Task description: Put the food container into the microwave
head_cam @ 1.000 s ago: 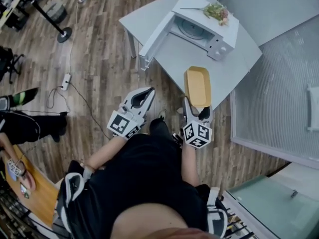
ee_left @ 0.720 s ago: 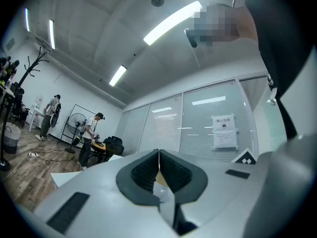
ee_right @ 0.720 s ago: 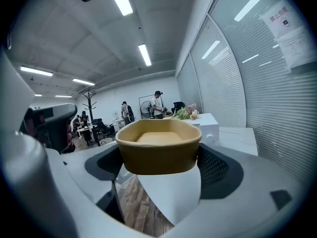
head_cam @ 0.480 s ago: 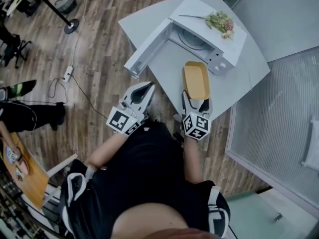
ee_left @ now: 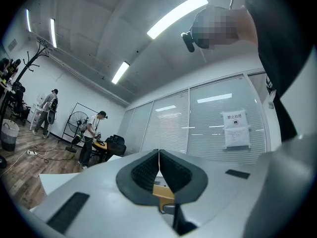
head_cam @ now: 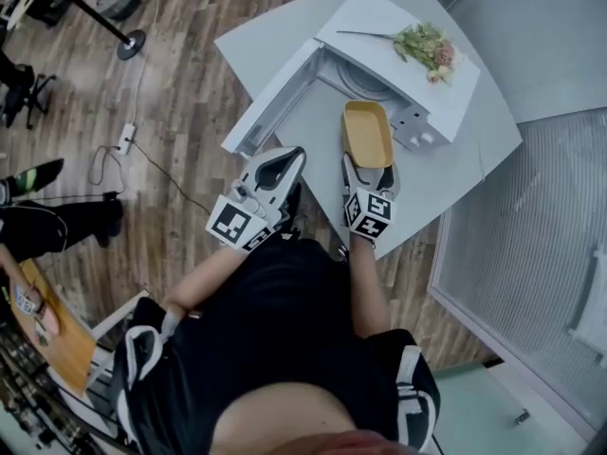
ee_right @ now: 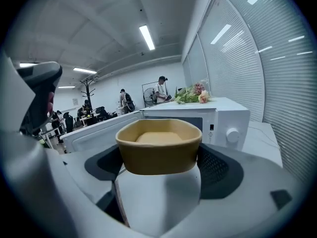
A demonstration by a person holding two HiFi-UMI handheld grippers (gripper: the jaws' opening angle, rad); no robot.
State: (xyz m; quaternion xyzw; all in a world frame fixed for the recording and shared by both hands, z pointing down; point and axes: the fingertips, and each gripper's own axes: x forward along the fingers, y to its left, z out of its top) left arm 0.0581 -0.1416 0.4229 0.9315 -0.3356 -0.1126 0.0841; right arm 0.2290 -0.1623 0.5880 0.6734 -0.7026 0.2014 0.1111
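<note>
Left gripper [head_cam: 287, 159]: jaws pressed together with nothing between them, held beside the person over the near edge of the pale grey surface [head_cam: 446, 164], just short of the free end of the door; its place against the right gripper is much as it was a second ago, and it takes no part in the carry. White microwave door [head_cam: 270, 98]: swung fully open to the left, leaving the mouth of the oven clear. Mustard-yellow oblong plastic food container [head_cam: 367, 133]: open-topped and apparently empty, gripped at its near end and held level, long axis pointing into the oven. A second ago it hung over the near part of the surface, well apart from the oven; it has since travelled forward, and its far end now sits just at the open mouth, near the round turntable [head_cam: 353, 72]. Right gripper [head_cam: 369, 167]: jaws closed on the near end wall of the container, one on each side. White microwave [head_cam: 403, 22]: stands at the far side of the surface, a sprig of dried flowers [head_cam: 425, 44] lying on its top. Judgement: approach is nearly complete; what remains is to slide the container inward onto the turntable and release it, minding the lower lip of the cavity.
</note>
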